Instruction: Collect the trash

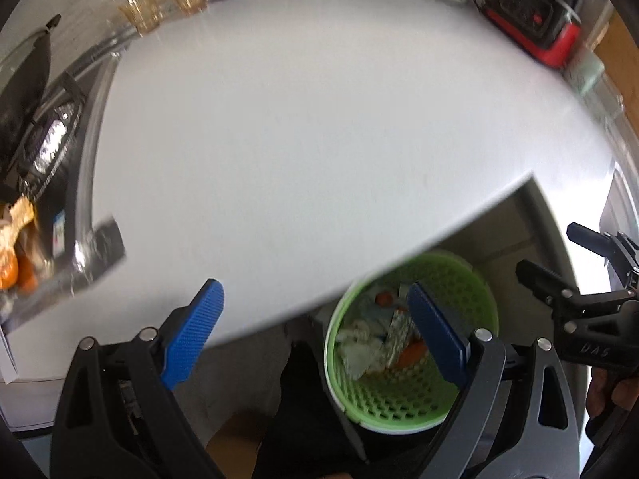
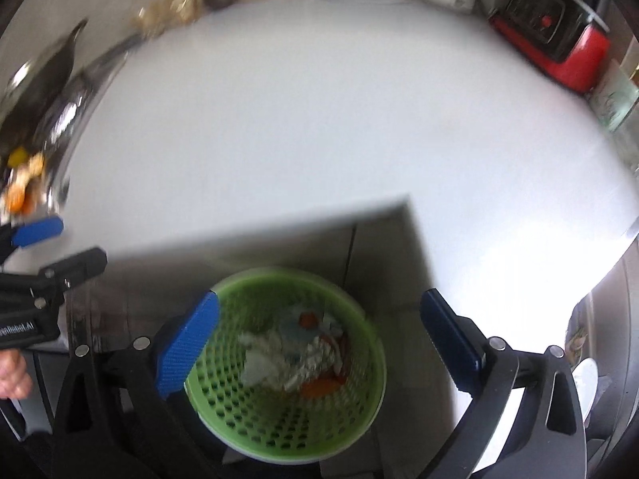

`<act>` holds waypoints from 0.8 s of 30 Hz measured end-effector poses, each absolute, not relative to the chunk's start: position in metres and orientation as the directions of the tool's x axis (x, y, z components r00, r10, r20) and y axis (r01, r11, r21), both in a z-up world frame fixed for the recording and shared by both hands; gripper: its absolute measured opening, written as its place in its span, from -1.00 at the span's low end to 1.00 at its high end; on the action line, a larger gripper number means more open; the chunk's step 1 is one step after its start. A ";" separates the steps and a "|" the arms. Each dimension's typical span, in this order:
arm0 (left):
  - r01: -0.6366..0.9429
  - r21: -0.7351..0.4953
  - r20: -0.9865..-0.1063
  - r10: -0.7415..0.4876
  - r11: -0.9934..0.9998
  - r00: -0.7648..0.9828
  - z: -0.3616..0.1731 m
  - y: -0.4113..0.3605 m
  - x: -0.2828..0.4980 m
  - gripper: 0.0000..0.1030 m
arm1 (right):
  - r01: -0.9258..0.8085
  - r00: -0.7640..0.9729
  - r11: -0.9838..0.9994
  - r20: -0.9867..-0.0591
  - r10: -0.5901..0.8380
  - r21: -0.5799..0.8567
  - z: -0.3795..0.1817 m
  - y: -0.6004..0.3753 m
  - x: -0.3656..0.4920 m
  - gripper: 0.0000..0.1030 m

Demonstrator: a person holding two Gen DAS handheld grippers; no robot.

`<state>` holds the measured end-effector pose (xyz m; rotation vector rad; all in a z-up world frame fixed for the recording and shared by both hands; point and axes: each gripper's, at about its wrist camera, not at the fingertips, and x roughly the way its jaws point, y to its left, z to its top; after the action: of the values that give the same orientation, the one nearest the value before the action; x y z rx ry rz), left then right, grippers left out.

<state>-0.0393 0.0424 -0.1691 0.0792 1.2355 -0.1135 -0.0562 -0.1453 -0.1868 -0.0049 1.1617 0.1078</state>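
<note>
Hovering both grippers over the green basket [image 2: 285,363], which sits on the floor below the white counter's [image 1: 299,151] edge with tissue and orange scraps already inside, I have the left gripper [image 1: 315,331] and right gripper [image 2: 319,343] spread wide and empty. With the counter looking bare of litter, I'd sweep slowly toward the cluttered left edge, keeping jaws parted until something sits squarely between the pads.
</note>
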 end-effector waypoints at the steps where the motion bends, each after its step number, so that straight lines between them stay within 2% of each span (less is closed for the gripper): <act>1: 0.124 -0.002 -0.938 -0.045 0.992 0.343 -0.162 0.044 -0.032 0.73 | -0.080 0.412 0.995 -0.907 0.085 0.057 -0.179 -0.145 -0.048 0.94; 12: 0.034 0.043 -0.833 0.017 0.998 0.553 -0.076 0.064 0.029 0.73 | -0.100 0.566 0.991 -0.814 0.130 0.088 -0.102 -0.127 0.029 0.95; 24: -0.080 0.053 -0.701 0.095 0.995 0.707 0.006 0.071 0.018 0.82 | -0.243 0.714 0.967 -0.661 0.230 0.074 -0.013 -0.104 0.029 0.95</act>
<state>0.0185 0.0707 0.0064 0.0194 0.7792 0.0973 0.0289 -0.1044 -0.0130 -0.0191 0.7300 0.2624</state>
